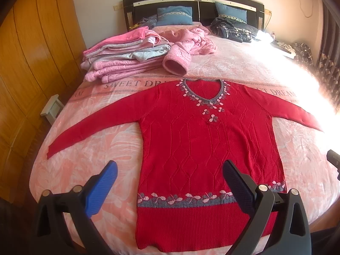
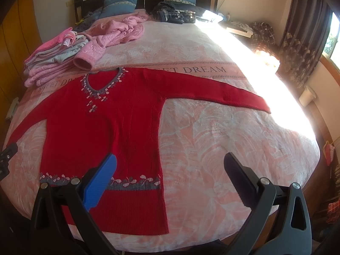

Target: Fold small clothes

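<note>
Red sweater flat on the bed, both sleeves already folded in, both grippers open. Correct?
Not quite. The sleeves are not folded in: the sweater lies flat on the bed with both sleeves spread out sideways, as the left wrist view shows. Both the left gripper and right gripper are open.

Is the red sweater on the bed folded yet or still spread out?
Spread out. The red sweater lies flat on the bed, front up, both sleeves stretched sideways, hem uncreased. Both grippers hover open above it.
</note>
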Motion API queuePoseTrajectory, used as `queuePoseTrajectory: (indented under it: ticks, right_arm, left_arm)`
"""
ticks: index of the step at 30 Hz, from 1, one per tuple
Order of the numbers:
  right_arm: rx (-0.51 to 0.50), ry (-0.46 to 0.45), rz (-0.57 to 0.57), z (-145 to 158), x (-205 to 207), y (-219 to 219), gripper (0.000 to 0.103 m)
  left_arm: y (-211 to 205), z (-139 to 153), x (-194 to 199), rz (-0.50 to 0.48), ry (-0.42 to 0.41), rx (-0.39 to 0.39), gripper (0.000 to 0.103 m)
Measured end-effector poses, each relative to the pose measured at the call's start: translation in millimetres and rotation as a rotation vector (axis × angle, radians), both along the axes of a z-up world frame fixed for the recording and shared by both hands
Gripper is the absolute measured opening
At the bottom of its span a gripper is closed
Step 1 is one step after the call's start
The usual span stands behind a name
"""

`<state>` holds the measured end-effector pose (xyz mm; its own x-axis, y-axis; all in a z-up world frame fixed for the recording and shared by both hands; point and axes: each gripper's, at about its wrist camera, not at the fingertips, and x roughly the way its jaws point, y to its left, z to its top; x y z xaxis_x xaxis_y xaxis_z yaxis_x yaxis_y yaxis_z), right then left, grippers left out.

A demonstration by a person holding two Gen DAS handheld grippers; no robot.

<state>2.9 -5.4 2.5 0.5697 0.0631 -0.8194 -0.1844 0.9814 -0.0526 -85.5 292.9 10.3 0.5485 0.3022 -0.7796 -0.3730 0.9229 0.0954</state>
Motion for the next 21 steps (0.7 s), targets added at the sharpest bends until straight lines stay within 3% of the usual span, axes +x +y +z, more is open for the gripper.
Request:
queuePoseTrajectory:
  ticks: [21]
  right_arm:
    - [0.010, 0.015, -0.017, -3.8, 5.4, -3.4, 0.100]
  left_arm:
    - [2.1, -3.5, 3.8, -0.008, 0.000, -0.015, 0.099]
